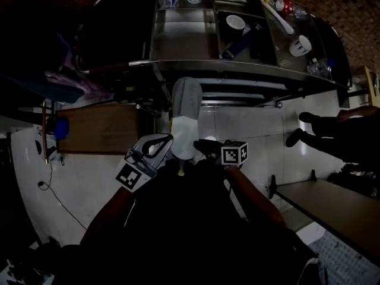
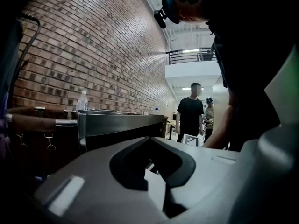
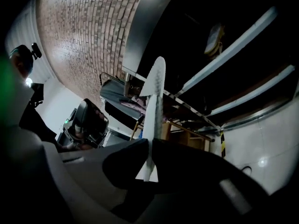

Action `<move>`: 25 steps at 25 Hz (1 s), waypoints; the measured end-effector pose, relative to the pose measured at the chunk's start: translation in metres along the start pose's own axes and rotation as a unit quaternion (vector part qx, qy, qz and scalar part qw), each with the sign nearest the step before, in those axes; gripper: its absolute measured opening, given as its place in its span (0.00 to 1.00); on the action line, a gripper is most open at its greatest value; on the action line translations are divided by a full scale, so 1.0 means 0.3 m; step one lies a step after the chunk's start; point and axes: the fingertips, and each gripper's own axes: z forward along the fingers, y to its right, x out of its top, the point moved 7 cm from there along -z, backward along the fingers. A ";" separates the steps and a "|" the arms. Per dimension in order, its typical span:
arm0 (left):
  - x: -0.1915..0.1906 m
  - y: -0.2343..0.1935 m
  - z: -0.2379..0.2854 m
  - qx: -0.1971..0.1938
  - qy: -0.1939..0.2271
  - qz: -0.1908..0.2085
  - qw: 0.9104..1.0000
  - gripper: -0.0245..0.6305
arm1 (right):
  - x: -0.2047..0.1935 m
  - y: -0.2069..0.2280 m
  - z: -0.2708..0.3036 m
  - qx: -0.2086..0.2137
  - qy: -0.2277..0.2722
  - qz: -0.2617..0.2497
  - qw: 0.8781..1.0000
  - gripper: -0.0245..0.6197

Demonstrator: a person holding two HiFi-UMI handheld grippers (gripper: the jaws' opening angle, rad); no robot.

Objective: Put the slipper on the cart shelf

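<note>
White slipper (image 3: 156, 92) pinched edge-on in right tongs (image 3: 149, 143).

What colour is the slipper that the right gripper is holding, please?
The slipper has a white sole and a grey upper; it shows best in the head view.

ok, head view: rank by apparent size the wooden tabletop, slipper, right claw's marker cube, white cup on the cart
1. wooden tabletop
2. slipper
3. marker cube and white cup: look nearly alike, and the cube is nearer the camera, so they are left unranked.
</note>
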 end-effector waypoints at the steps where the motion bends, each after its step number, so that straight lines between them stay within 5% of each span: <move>1: -0.005 -0.010 0.001 -0.001 -0.002 0.001 1.000 0.04 | 0.015 0.014 0.004 -0.002 -0.004 0.005 1.000 0.09; 25: -0.008 -0.169 0.115 -0.006 0.001 -0.002 1.000 0.04 | 0.396 0.307 0.131 -0.046 -0.003 0.029 0.999 0.09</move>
